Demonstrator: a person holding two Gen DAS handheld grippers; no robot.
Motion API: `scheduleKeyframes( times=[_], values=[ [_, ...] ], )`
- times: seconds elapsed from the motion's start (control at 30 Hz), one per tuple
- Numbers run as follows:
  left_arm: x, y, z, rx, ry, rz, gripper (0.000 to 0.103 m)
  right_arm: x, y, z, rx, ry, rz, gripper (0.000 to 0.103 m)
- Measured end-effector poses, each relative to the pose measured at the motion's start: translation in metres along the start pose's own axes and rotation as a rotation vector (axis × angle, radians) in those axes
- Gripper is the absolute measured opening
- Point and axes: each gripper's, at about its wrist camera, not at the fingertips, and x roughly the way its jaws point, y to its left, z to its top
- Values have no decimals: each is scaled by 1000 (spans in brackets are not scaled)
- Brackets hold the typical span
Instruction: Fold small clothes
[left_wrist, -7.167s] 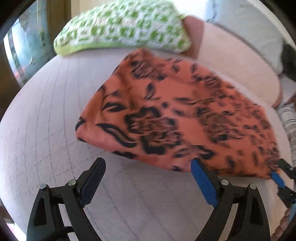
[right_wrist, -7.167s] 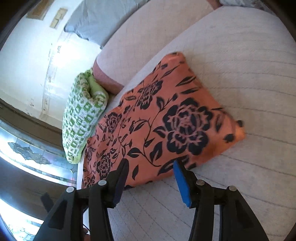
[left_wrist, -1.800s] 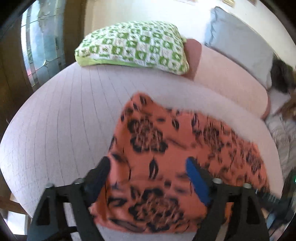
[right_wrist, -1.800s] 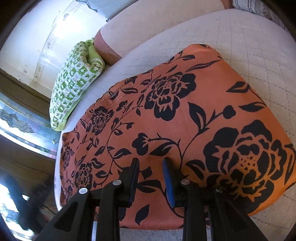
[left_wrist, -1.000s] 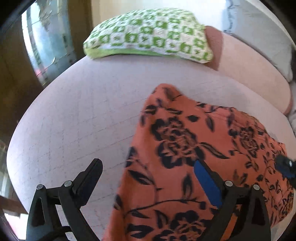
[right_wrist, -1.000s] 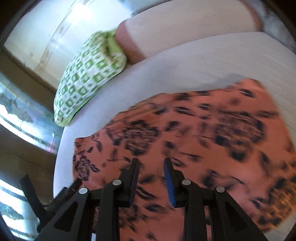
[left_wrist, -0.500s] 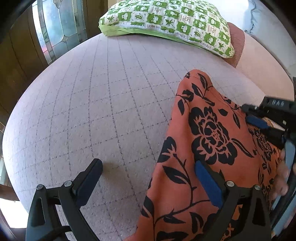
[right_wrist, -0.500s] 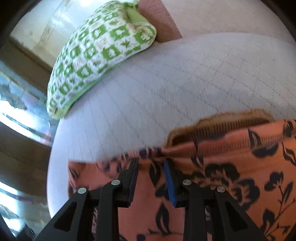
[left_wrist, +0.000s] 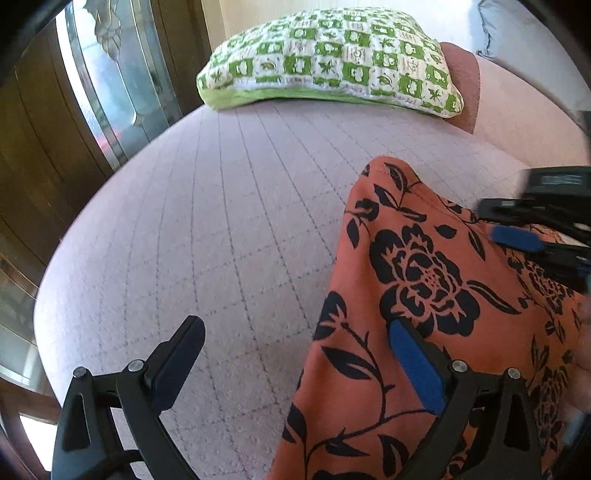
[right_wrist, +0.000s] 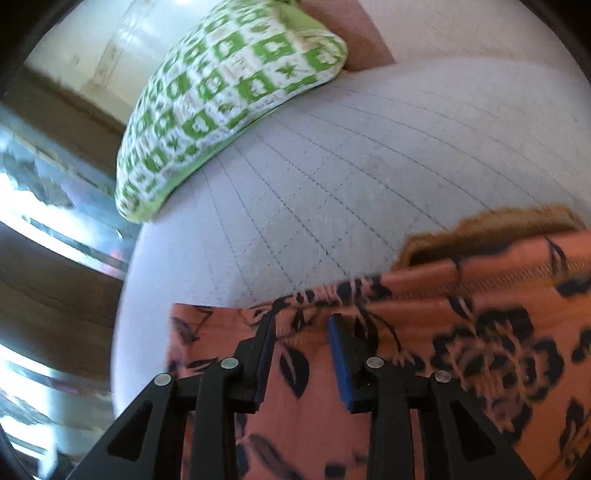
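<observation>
Across the lower right of the left wrist view, an orange garment (left_wrist: 424, 295) printed with black flowers is seen lying on a pale quilted sofa seat (left_wrist: 221, 229). The left gripper (left_wrist: 295, 354) is held low in the frame with its fingers spread wide: the black left finger (left_wrist: 177, 362) is seen over bare seat, while the blue-padded right finger (left_wrist: 417, 369) is seen over the fabric, and nothing is held between them. At the right edge of the same view the right gripper (left_wrist: 524, 229) is seen coming in over the garment, one blue pad showing.

In the lower half of the right wrist view, the garment (right_wrist: 461, 332) is seen bunched, with a folded edge raised along the middle right of the frame and a brownish underside visible behind it. The right gripper (right_wrist: 301, 325) is shown with a narrow gap between its fingers; the printed fabric is seen in and behind that gap, but whether it is pinched cannot be told.

A green-and-white patterned cushion (left_wrist: 332, 59) is seen at the top of the left wrist view, resting on the far end of the seat, well apart from the garment. In the right wrist view the cushion (right_wrist: 221, 99) is found at the upper left.
</observation>
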Motion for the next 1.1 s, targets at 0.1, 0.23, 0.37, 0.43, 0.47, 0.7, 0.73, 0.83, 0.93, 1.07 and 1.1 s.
scheduleKeyframes(
  times=[0.1, 0.23, 0.37, 0.43, 0.47, 0.7, 0.73, 0.83, 0.93, 1.07, 1.1],
  values=[
    [-8, -5, 2, 10, -36, 29, 100, -45, -11, -9, -33, -77, -19, 33],
    [-30, -22, -5, 48, -89, -1, 100, -106, -53, -14, -34, -171, -118, 33],
    [-31, -46, -12, 136, -93, -5, 100, -141, -135, -15, 78, -203, -331, 34],
    [-21, -56, -15, 175, -63, 10, 100, -143, -177, -22, 164, -176, -394, 33],
    [-15, -59, -15, 183, -47, 13, 101, -145, -194, -27, 205, -169, -382, 31],
    [-22, -47, -12, 134, -75, -43, 100, -203, -176, -61, 172, -288, -202, 34],
    [-24, -45, -11, 139, -90, -69, 100, -207, -170, -67, 154, -281, -193, 34],
    [-38, -47, -17, 168, -118, -141, 100, -213, -156, -99, 119, -247, -142, 34],
    [-30, -57, -30, 211, -54, -172, 100, -197, -163, -118, 126, -160, -208, 36],
    [-37, -53, -33, 216, -80, -157, 100, -195, -170, -127, 153, -149, -208, 36],
    [-44, -48, -34, 206, -97, -161, 100, -203, -167, -129, 145, -174, -173, 36]
  ],
)
